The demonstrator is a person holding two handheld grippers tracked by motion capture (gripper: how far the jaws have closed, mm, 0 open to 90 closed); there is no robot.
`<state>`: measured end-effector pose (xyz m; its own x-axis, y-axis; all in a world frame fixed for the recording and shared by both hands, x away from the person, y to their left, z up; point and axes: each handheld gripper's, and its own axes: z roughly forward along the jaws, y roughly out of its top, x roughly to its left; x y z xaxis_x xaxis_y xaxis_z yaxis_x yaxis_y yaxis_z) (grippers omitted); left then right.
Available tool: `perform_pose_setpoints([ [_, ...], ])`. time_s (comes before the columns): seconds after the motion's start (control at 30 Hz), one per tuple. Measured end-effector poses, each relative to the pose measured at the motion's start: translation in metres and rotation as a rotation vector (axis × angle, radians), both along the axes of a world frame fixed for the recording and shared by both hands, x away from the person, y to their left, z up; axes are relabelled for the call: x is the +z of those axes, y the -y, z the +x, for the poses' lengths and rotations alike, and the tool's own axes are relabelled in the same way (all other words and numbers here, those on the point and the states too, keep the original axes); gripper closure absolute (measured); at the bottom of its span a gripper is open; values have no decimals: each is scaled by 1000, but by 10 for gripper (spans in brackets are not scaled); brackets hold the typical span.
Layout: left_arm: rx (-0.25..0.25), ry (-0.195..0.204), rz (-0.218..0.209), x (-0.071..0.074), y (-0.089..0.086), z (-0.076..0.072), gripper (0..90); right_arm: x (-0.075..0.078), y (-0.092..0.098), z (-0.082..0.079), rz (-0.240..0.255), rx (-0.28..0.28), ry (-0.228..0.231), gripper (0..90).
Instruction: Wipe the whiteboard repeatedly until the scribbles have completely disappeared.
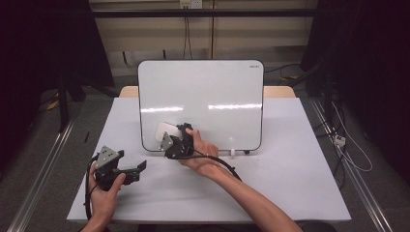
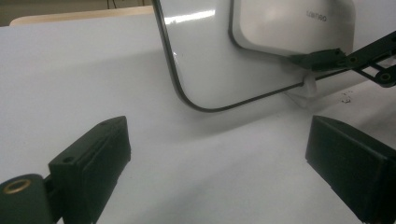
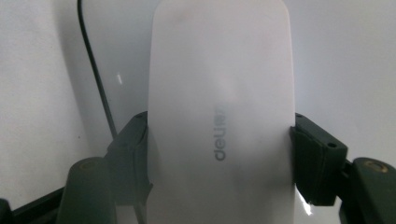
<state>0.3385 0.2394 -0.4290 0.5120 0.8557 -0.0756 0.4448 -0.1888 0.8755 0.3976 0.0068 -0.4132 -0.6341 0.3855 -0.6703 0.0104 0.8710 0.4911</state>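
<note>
My right gripper [image 3: 219,154] pinches one white whiteboard eraser [image 3: 219,93] across its width, both pads pressed on its long sides; its lower end is cut off by the right gripper view's bottom edge. Its long axis runs straight away from my jaws, against the lower left of the single whiteboard [image 1: 200,104] standing on the table [image 1: 290,169]. My left gripper [image 2: 219,163] rests spread, holding nothing.

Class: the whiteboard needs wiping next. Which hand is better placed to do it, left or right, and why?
Right. The right gripper is already shut on the white eraser, held at the whiteboard. The left gripper is open with nothing between its jaws, low over the table.
</note>
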Motion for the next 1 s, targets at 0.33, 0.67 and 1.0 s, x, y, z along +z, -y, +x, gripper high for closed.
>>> perform_pose_setpoints([
  [0.33, -2, -1, 0, 0, 0, 0, 66, 9, 17, 6, 85, -70, -4, 318],
  [0.67, 2, 2, -3, 0, -1, 0, 65, 17, 24, 14, 153, -117, 7, 318],
  [1.0, 0, 0, -1, 0, 0, 0, 65, 22, 28, 18, 210, -134, 2, 318],
])
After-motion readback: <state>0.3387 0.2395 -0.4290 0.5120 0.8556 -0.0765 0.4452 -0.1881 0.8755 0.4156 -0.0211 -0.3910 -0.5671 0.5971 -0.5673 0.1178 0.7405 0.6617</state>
